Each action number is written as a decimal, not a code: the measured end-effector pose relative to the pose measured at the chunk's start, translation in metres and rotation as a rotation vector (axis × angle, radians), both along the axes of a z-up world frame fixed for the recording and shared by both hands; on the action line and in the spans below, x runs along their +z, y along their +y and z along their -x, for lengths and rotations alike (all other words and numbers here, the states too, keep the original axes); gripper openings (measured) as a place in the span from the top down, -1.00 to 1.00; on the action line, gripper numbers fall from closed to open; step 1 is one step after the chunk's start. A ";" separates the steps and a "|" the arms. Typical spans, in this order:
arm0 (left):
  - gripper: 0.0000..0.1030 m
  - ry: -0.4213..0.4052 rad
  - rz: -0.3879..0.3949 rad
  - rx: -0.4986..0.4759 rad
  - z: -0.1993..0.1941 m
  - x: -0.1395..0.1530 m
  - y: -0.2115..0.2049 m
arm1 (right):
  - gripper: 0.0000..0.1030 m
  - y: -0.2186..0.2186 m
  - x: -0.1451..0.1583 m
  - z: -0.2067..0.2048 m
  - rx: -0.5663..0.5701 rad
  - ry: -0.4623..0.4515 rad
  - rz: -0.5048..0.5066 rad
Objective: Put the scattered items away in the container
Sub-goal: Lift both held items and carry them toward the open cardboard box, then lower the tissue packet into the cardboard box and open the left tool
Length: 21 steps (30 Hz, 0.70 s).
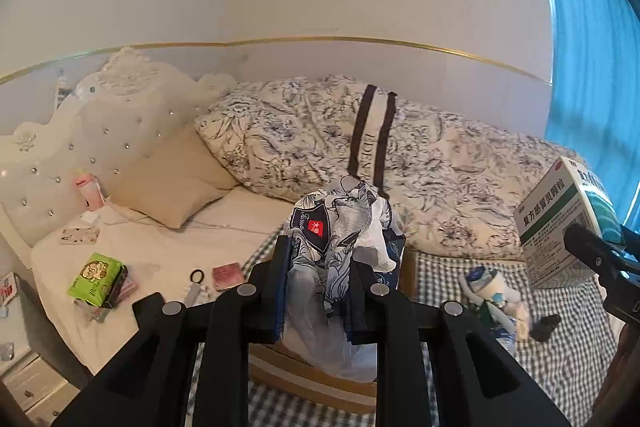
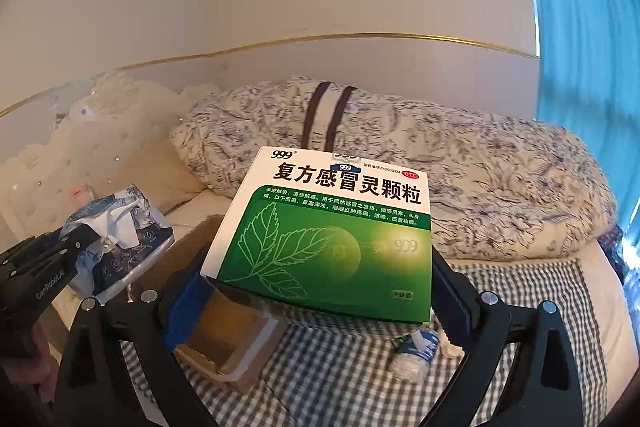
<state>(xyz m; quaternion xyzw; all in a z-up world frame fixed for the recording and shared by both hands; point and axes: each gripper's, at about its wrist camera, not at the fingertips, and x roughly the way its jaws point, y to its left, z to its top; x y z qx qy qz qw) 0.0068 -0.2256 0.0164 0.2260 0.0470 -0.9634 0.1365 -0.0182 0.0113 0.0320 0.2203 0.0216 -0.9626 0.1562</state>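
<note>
My left gripper (image 1: 325, 259) is shut on a crumpled blue-and-white tissue pack (image 1: 344, 227), held above a brown cardboard box (image 1: 316, 375) on the checked blanket. The same tissue pack (image 2: 120, 247) shows at the left of the right wrist view, with the left gripper (image 2: 86, 237) clamped on it. My right gripper (image 2: 316, 291) is shut on a green-and-white medicine box (image 2: 332, 239), which hangs over the cardboard box (image 2: 232, 347). In the left wrist view the medicine box (image 1: 560, 223) appears at the right edge with the right gripper (image 1: 588, 247) on it.
A crushed water bottle (image 2: 416, 351) and small items (image 1: 496, 291) lie on the checked blanket (image 1: 560, 339). On the white sheet to the left lie a green packet (image 1: 96, 279), a hair tie (image 1: 197, 275) and a pink card (image 1: 227, 273). A folded floral duvet (image 1: 400, 155) fills the back.
</note>
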 end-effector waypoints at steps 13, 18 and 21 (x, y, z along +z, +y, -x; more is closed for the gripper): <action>0.59 -0.132 -0.030 0.015 0.050 -0.050 -0.035 | -0.87 -0.058 -0.028 0.043 0.086 -0.041 -0.046; 0.59 -0.193 -0.048 0.007 0.071 -0.073 -0.043 | -0.87 -0.074 -0.048 0.059 0.098 -0.081 -0.069; 0.59 -0.232 -0.059 0.008 0.082 -0.088 -0.049 | -0.87 -0.080 -0.060 0.070 0.100 -0.103 -0.081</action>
